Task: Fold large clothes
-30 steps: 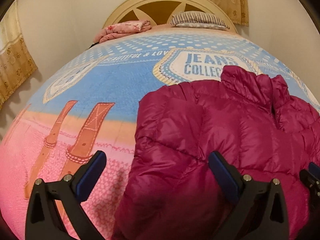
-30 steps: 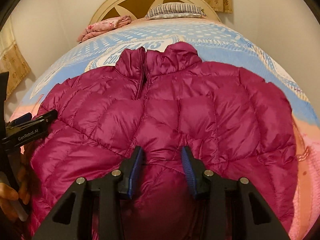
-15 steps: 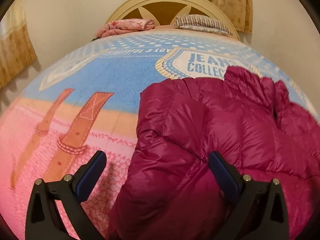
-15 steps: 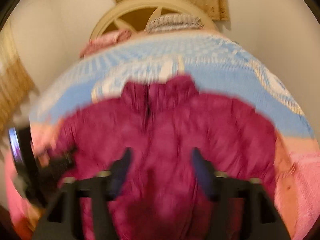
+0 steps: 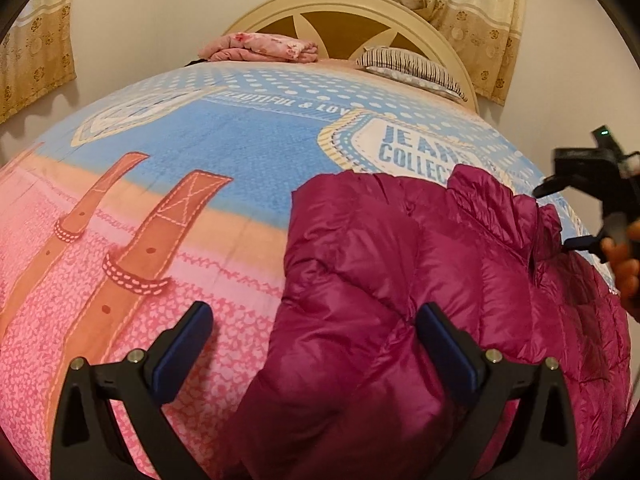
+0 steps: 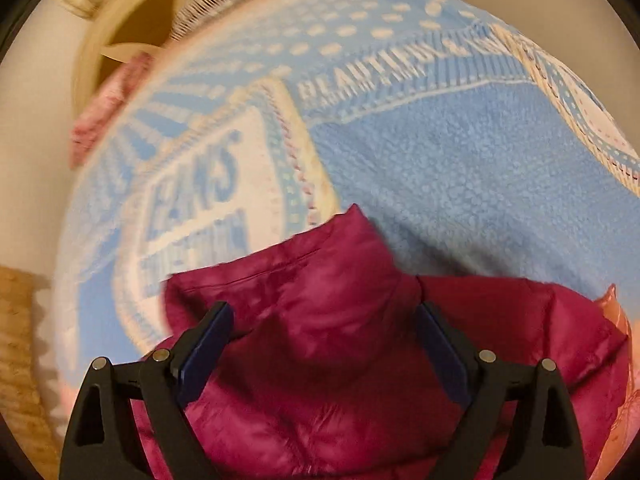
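A magenta quilted puffer jacket (image 5: pixel 420 292) lies on the printed bedspread (image 5: pixel 208 160), filling the 4 to 6 o'clock part of the left wrist view; its stand-up collar (image 6: pixel 320 264) points toward the headboard (image 5: pixel 344 12) at 12 o'clock. The near sleeve is folded in over the body, leaving a straight left edge.

The left gripper (image 5: pixel 316 344) has its jaws spread wide and grips nothing — one finger hangs over bare bedspread, the other over the jacket's folded edge. The right gripper (image 6: pixel 324 344) has just been opening and now stands wide, with the collar lying between its fingers, unpinched.

A second ago the right gripper was narrow over the jacket's lower front; now it sits up at the collar, and it shows in the left wrist view at 3 o'clock (image 5: pixel 592 184) with a hand (image 5: pixel 624 264) behind it. The left view has barely shifted.

Open bedspread stretches from 8 to 11 o'clock of the jacket. A folded pink cloth (image 5: pixel 260 46) and a striped pillow (image 5: pixel 408 68) lie well apart, at the headboard.
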Available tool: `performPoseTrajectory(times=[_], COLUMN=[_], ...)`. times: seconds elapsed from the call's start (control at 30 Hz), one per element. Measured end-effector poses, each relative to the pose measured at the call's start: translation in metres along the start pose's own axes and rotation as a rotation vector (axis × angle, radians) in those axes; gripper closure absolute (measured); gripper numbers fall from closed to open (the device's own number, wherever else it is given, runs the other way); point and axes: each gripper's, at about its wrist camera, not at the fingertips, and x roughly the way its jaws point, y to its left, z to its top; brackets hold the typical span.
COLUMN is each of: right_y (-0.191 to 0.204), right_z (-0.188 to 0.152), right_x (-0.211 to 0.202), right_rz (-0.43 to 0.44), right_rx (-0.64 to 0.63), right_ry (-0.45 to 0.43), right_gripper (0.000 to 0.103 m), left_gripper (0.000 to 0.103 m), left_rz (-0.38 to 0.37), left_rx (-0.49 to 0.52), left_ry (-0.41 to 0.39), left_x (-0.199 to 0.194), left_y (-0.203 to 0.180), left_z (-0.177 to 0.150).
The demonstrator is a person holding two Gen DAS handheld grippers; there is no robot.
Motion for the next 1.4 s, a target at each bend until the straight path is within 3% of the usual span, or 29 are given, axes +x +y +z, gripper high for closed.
performPoseTrajectory(times=[0.23,0.3,0.37,0.47,0.73,0.93,1.17,1.3,1.4], right_y=[0.011,0.011,0.008,-0.009,-0.049,-0.077,-0.096,-0.092,-0.097], right_z=[0.003,0.001,-0.003,-0.008,-0.051,-0.093,-0.118,-0.128,-0.127], right_x=[0.028,0.023,0.015,-0.002,-0.058,-0.050,-0.039,-0.038,-0.038], right_rz=[-0.098,-0.115,-0.139,-0.102,-0.007,0.006,0.078,0.060,0.096], right_rx=[-0.047,-0.071,-0.093,-0.110,-0.130,-0.130,-0.115,-0.166,-0.146], right_ry=[0.036,0.020,0.010,0.019,-0.019,-0.090,-0.232,-0.305,-0.316], right_gripper=[0.011,0.029,0.062,0.083,0.089,0.089,0.089,0.089,0.089], left_gripper=[0.000,0.000,0.000,0.000,0.000,0.000,0.000,0.000,0.000], left_rz=[-0.013,-0.011,-0.011,-0.013,-0.017,-0.038,-0.049,-0.143,-0.228], left_rx=[-0.013,-0.012,-0.011,-0.013,-0.026,-0.022,0.139,0.139,0.144], left_ry=[0.008,0.010,0.008,0.009,-0.003,-0.028,-0.049,-0.020,0.073], left_x=[0.004,0.004,0.004,0.005,0.003,-0.004,-0.032,-0.037,-0.014], left_y=[0.002,0.002,0.001,0.002,0.004,0.006,-0.017,-0.036,-0.061], left_z=[0.003,0.002,0.002,0.002,0.002,0.000,0.015,0.057,0.086])
